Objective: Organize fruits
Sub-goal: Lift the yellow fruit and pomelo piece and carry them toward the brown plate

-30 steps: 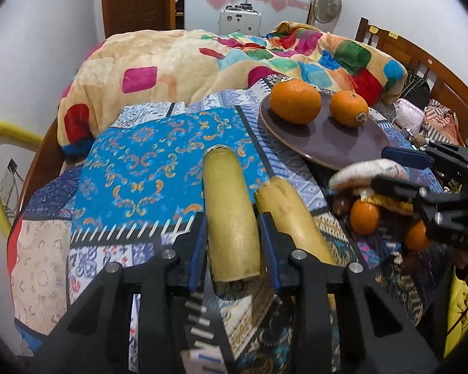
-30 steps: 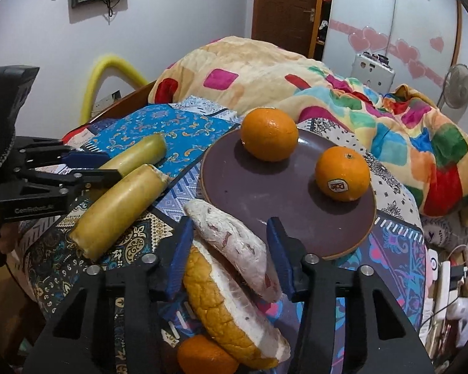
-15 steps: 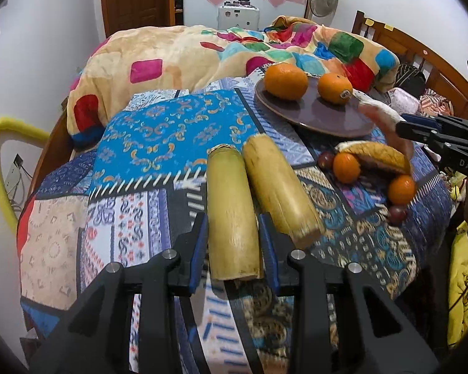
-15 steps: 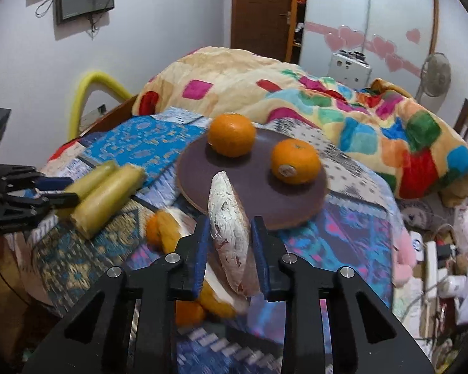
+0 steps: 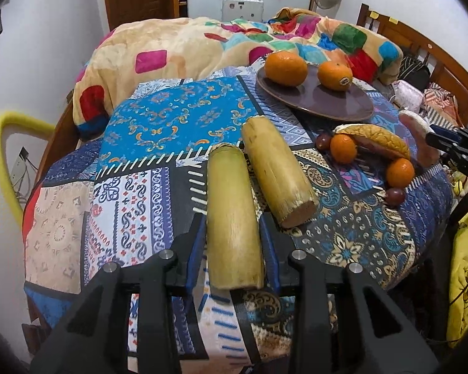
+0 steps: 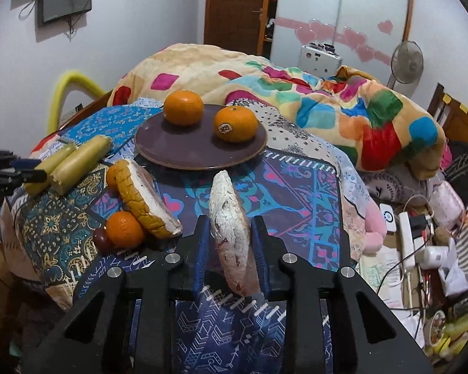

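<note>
My left gripper [image 5: 232,233] is shut on a yellow-green sugarcane piece [image 5: 232,218], held above the patterned cloth. A second sugarcane piece [image 5: 276,171] lies beside it on the cloth. My right gripper [image 6: 229,246] is shut on a whitish fruit slice with red flecks [image 6: 231,227], held on edge above the cloth. The brown plate [image 6: 184,146] carries two oranges [image 6: 183,107] [image 6: 235,124]. An orange-rinded slice [image 6: 145,199], small oranges [image 6: 124,229] and dark grapes [image 6: 101,240] lie left of the right gripper.
A colourful blanket [image 6: 265,78] is heaped behind the plate. A yellow tube [image 5: 3,143] curves at the left bed edge. Cables, a power strip [image 6: 410,237] and clutter lie on the floor at the right. The wooden bed frame [image 5: 421,50] runs along the right.
Both grippers have lifted and drawn back from the plate, each carrying its piece. The right gripper closed on the whitish slice a second ago and raised it off the orange-rinded slice.
</note>
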`<state>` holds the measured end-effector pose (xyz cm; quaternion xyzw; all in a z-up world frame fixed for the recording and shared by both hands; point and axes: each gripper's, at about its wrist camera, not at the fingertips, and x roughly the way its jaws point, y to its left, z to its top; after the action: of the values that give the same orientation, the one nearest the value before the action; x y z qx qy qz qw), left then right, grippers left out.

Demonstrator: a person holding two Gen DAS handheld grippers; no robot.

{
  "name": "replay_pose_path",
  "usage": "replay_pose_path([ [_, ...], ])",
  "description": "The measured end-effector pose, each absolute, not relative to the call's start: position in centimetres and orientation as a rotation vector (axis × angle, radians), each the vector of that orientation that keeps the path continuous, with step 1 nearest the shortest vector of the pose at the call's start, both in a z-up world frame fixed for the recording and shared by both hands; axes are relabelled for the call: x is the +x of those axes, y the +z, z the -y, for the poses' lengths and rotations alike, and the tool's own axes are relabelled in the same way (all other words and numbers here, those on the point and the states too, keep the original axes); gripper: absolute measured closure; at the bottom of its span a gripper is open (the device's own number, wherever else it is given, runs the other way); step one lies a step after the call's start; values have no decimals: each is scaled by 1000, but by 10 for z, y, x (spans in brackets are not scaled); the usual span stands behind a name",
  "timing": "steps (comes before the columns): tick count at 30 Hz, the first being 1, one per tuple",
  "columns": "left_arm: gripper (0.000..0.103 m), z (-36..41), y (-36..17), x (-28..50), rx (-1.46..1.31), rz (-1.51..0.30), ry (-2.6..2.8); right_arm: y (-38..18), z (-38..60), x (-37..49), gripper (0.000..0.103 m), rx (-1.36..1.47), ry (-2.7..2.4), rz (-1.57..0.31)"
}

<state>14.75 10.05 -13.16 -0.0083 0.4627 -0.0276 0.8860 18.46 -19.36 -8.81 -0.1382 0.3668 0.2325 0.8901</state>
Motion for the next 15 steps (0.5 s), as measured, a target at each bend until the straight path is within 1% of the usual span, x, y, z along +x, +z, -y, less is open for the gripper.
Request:
replay_pose_path([
  [8,68,-99,-145,175,5,-987,-52,-106,185,203,74,-342,426,-757],
  [11,68,-102,-149,183,-7,-984,-52,-107,195,212,73,-306,424,-774],
  [15,69,-105,-150,189,-26,-967,-51,-108,208,218,75,-243,454,-810],
])
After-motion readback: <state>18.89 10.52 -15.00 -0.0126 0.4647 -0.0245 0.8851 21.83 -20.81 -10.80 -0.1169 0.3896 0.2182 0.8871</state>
